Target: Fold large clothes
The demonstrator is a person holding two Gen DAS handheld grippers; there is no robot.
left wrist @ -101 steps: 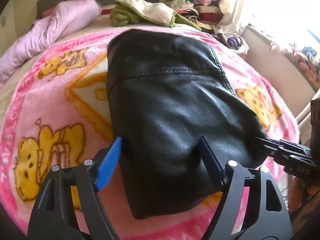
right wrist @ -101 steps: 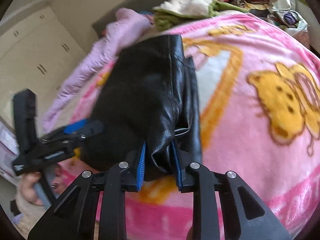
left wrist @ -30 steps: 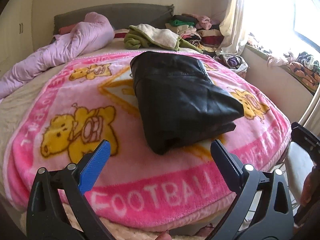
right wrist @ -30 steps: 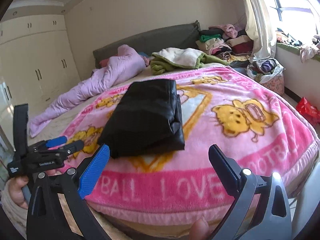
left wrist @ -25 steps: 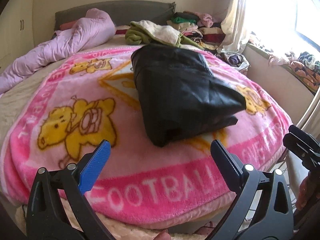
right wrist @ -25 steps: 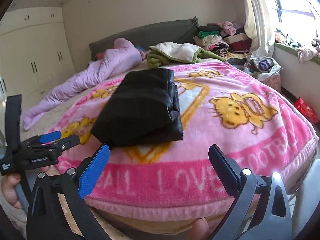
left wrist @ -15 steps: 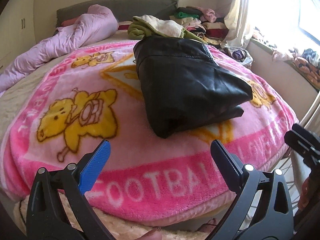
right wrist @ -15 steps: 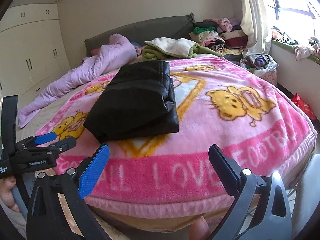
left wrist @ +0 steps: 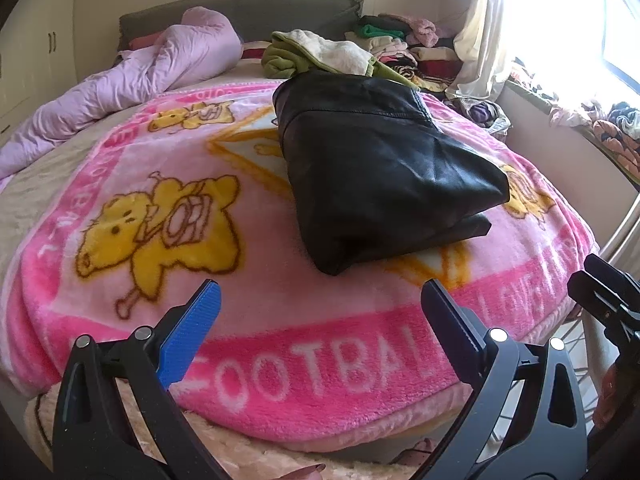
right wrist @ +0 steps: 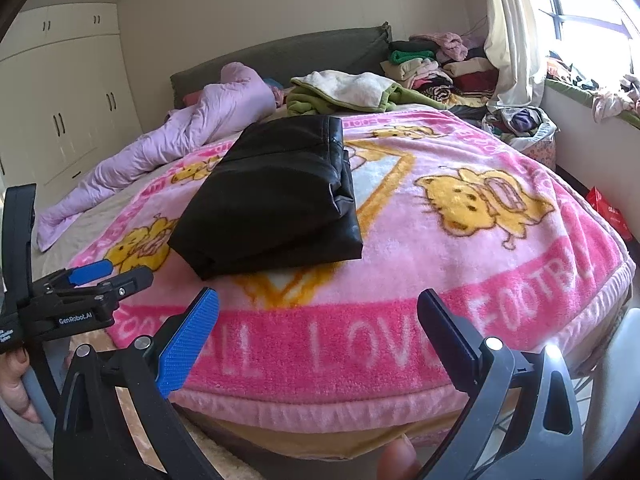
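Folded black leather garment (left wrist: 376, 168) lying on the pink cartoon blanket (left wrist: 160, 208) spread over the bed, roughly in the middle, stacked in thick layers with a seam across the upper part and a lower layer sticking out at the right near corner. Left hand-held gripper (left wrist: 320, 312) held low over the near edge of the blanket, fingers spread wide apart, nothing between them, well short of the garment. Right hand-held gripper (right wrist: 320, 320) likewise spread wide and empty, hovering off the foot of the bed, clear of the garment. Seen in the right wrist view at far left, the left tool gripped in a bare hand (right wrist: 14, 380). Behind the garment, a green and cream blanket heap (right wrist: 344, 94), a crumpled lilac duvet (left wrist: 132, 76) toward the headboard, and a stack of folded clothes (right wrist: 436, 62) near the curtain (right wrist: 512, 32). White wardrobe doors (right wrist: 60, 112) along the left wall.
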